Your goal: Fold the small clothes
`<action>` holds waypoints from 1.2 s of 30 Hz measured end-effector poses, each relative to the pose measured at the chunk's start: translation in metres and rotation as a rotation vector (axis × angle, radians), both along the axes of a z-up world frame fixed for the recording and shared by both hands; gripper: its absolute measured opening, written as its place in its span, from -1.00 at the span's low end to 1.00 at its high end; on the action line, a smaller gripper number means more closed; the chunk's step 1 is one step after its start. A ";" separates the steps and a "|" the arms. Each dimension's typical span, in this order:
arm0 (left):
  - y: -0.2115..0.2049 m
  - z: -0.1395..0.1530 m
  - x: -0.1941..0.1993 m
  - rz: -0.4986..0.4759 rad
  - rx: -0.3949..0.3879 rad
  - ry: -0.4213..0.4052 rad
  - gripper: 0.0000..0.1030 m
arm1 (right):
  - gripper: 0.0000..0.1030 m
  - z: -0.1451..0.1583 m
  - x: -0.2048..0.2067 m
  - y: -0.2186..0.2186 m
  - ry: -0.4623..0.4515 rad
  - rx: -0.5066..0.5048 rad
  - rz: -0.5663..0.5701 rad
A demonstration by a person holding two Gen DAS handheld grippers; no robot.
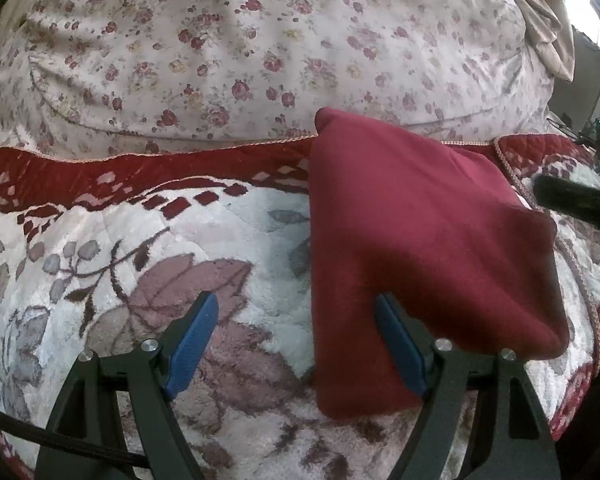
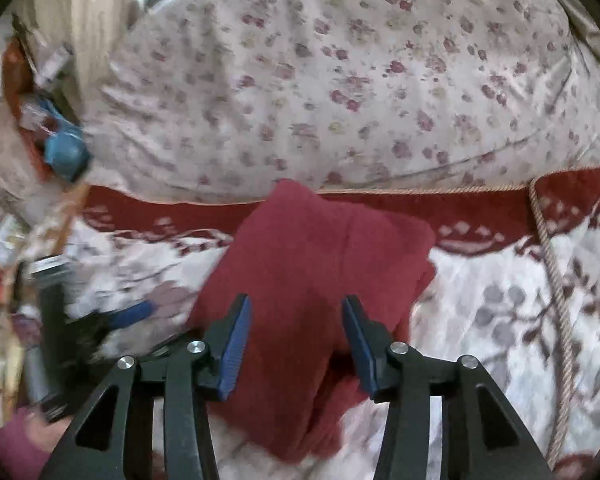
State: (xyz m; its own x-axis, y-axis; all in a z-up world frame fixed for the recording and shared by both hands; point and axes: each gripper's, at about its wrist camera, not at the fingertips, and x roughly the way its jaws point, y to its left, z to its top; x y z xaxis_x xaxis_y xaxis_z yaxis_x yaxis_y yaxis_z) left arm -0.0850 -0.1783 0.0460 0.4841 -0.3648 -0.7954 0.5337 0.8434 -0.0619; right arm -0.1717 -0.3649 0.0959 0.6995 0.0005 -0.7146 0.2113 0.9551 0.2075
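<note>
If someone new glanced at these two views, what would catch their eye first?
The folded maroon garment lying on the plush floral blanket, its far corner reaching the rose-print duvet. Next, the blue-padded fingers of the right gripper open above it.

blurred: clutter (image 2: 40, 128) at left | cut off: right gripper (image 1: 576, 204)

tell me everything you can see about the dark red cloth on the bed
The dark red cloth is plain, soft and fleece-like, with no print. It lies folded into a compact, rounded-cornered shape on the floral blanket, its far corner reaching the flowered sheet. Neither gripper's jaws clamp it; both stand open over its near edge.
</note>
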 end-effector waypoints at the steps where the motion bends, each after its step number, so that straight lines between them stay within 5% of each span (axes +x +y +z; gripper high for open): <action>1: 0.000 0.000 0.000 0.000 0.000 0.002 0.55 | -0.01 -0.008 0.009 -0.002 0.027 -0.047 -0.026; 5: 0.000 -0.001 0.001 -0.011 -0.001 0.008 0.55 | -0.06 -0.044 0.014 -0.016 0.138 -0.096 -0.083; 8: -0.003 -0.002 0.000 -0.016 0.005 0.002 0.56 | -0.06 -0.065 0.000 -0.025 0.131 -0.021 -0.091; 21: 0.000 0.000 0.001 -0.013 -0.012 -0.006 0.58 | 0.01 -0.059 -0.016 -0.028 0.135 0.056 -0.112; 26: -0.001 0.006 0.004 -0.022 -0.063 0.007 0.64 | 0.72 -0.043 -0.022 -0.041 0.043 0.168 -0.164; 36: -0.013 -0.007 0.031 -0.087 -0.224 0.201 0.84 | 0.87 -0.090 -0.016 -0.078 0.014 0.419 -0.183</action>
